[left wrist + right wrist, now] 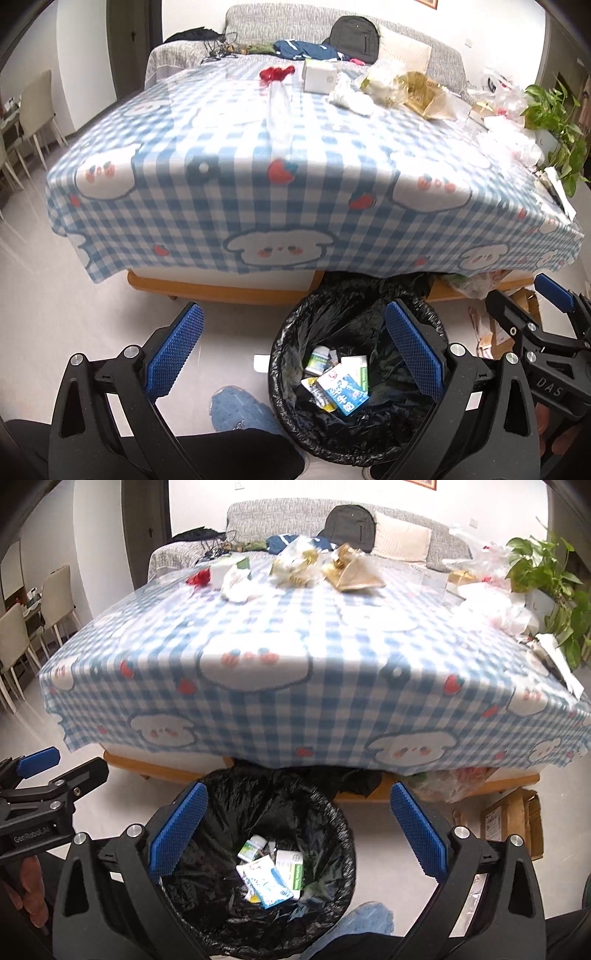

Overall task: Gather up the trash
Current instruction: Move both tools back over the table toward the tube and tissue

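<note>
A round bin with a black liner (291,343) (332,812) stands on the floor before the table; several small boxes and packets (340,380) (273,871) lie inside. My left gripper (295,350) is open and empty, hanging over the bin's left side. My right gripper (299,827) is open and empty above the bin. On the far part of the blue checked tablecloth (240,155) (332,646) lie crumpled white tissue (349,96) (238,583), gold wrapping (421,92) (351,572), a white box (319,75) (221,572) and a red wrapper (275,73) (197,578).
A clear plastic bottle (279,110) lies on the table. Plastic bags (509,136) (495,605) and a potted plant (554,122) (546,579) are at the right edge. A cardboard box (513,819) stands on the floor right. A sofa (295,26) is behind, chairs (22,635) left.
</note>
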Available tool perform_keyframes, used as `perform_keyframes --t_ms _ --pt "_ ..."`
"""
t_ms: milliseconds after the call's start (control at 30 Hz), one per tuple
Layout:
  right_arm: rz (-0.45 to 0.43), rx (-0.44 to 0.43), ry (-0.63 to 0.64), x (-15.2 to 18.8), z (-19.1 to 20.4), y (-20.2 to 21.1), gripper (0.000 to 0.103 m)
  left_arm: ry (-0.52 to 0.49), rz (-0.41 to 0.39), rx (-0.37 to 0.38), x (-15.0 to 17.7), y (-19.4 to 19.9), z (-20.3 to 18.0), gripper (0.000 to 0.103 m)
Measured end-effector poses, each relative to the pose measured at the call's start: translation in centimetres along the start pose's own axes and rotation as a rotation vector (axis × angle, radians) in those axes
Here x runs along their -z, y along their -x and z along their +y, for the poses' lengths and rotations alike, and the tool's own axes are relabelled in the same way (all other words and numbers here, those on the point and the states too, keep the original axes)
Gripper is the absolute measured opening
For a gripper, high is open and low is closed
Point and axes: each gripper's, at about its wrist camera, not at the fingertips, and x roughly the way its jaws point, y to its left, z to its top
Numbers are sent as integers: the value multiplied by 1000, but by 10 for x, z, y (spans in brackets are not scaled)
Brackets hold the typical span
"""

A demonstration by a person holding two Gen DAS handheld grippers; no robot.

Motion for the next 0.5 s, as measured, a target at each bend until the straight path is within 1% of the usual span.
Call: perform_keyframes --t_ms 267,500 --pt "-43 23 -3 -26 -12 8 95 12 -12 -6 -31 6 -1 97" --pt "-72 12 15 -57 -10 10 95 14 -22 -29 -61 11 2 97"
